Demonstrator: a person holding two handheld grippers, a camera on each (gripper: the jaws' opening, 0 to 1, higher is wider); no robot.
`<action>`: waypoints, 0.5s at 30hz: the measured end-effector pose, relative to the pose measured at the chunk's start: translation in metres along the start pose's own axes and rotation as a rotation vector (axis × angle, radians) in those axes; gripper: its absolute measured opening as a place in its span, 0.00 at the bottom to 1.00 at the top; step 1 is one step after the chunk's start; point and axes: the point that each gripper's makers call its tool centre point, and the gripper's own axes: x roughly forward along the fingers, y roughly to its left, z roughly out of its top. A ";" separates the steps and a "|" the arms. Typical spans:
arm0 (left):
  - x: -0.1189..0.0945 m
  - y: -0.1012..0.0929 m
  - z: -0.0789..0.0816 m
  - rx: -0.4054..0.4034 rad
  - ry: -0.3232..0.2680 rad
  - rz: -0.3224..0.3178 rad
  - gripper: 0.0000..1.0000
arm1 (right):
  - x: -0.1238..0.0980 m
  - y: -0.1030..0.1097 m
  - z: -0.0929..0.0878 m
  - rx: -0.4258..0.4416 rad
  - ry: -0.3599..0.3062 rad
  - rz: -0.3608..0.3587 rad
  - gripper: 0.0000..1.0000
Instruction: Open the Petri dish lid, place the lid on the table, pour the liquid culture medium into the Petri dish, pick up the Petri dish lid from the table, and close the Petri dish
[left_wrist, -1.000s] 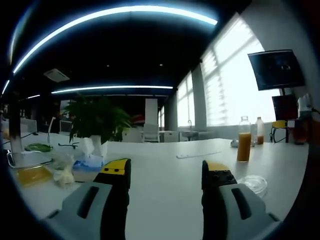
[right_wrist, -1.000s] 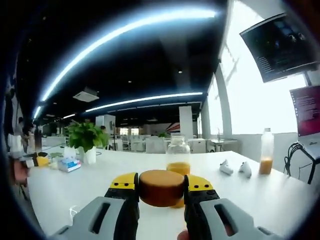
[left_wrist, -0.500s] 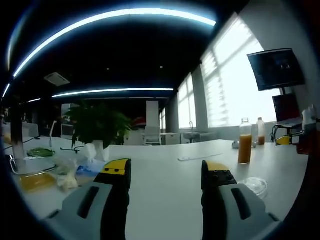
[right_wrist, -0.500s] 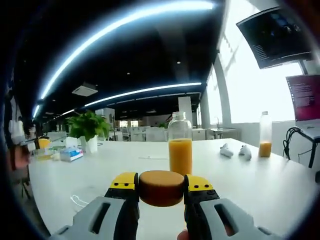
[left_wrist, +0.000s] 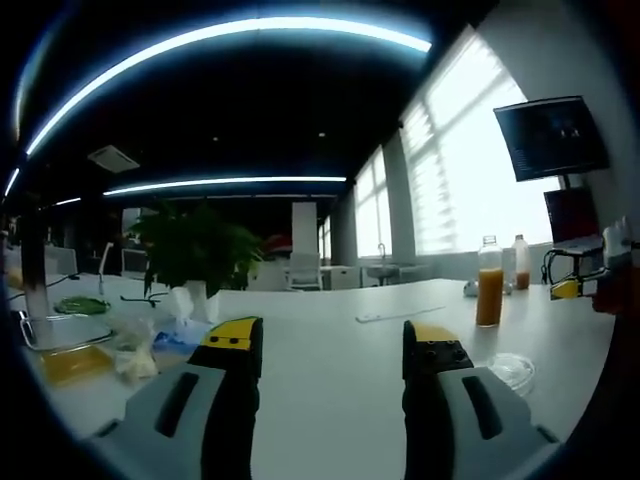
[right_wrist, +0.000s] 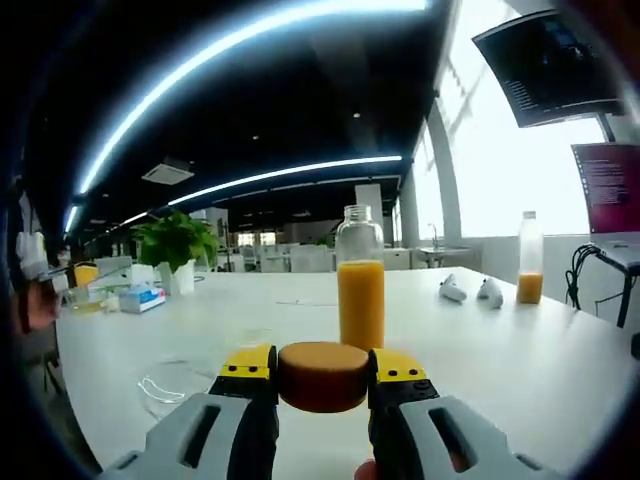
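Note:
My right gripper (right_wrist: 322, 368) is shut on a round brown bottle cap (right_wrist: 322, 376), held low over the white table (right_wrist: 480, 350). Just beyond it stands the uncapped glass bottle (right_wrist: 360, 292), about two thirds full of orange liquid. A clear Petri dish (right_wrist: 176, 384) lies on the table to the left of my right gripper. In the left gripper view the same bottle (left_wrist: 488, 284) stands far right, with the clear dish (left_wrist: 509, 368) nearer to me. My left gripper (left_wrist: 325, 342) is open above the table, nothing between its jaws.
A second bottle (right_wrist: 530, 272) and two small white objects (right_wrist: 466, 291) sit at the right. A potted plant (left_wrist: 195, 245), a tissue box (left_wrist: 178, 335) and a tray of yellow material (left_wrist: 62, 362) stand at the left. A monitor (left_wrist: 552, 138) hangs by the windows.
My right gripper has dropped and drawn back with the cap, so the open bottle now rises above it and the dish shows at lower left. The left gripper has barely moved.

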 end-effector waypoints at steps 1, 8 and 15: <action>0.000 0.000 0.001 -0.003 -0.004 0.000 0.48 | 0.000 0.000 0.001 -0.004 -0.003 -0.002 0.30; 0.002 -0.001 -0.001 -0.008 -0.003 -0.011 0.47 | -0.002 -0.001 -0.012 -0.022 0.065 -0.011 0.30; 0.002 0.000 -0.002 -0.014 -0.006 -0.012 0.47 | 0.002 0.008 -0.034 -0.033 0.143 0.008 0.30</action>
